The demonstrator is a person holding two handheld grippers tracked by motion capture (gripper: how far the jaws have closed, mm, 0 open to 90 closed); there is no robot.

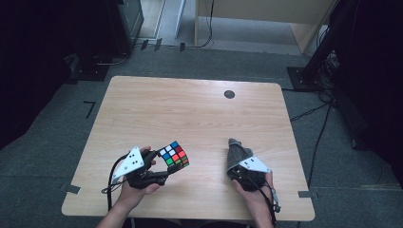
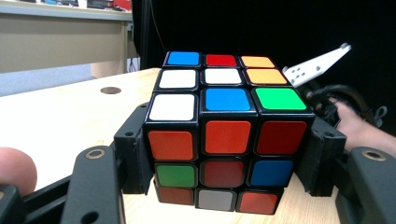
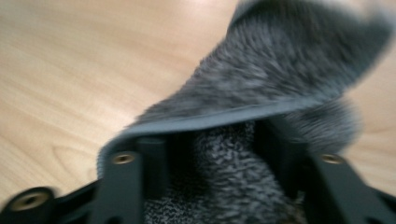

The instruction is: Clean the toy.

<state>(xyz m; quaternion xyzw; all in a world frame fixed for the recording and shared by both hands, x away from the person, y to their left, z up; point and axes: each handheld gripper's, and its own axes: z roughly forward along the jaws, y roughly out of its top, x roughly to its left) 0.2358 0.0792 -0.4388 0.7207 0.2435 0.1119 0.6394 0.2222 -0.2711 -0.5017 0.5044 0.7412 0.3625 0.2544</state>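
The table (image 1: 199,114) is a pale wood-grain slab that serves as the work surface. Near its front right, the grey cloth (image 1: 236,153) is a soft, fuzzy piece with a stitched hem; it lies bunched between the jaws of the right gripper (image 3: 212,154), which stand partly spread, so a firm pinch cannot be confirmed. The left gripper (image 2: 224,158) pinches the puzzle cube (image 2: 219,126) by two opposite sides and holds it at the front left, presumably for wiping. The cube is hard, glossy plastic with coloured square tiles.
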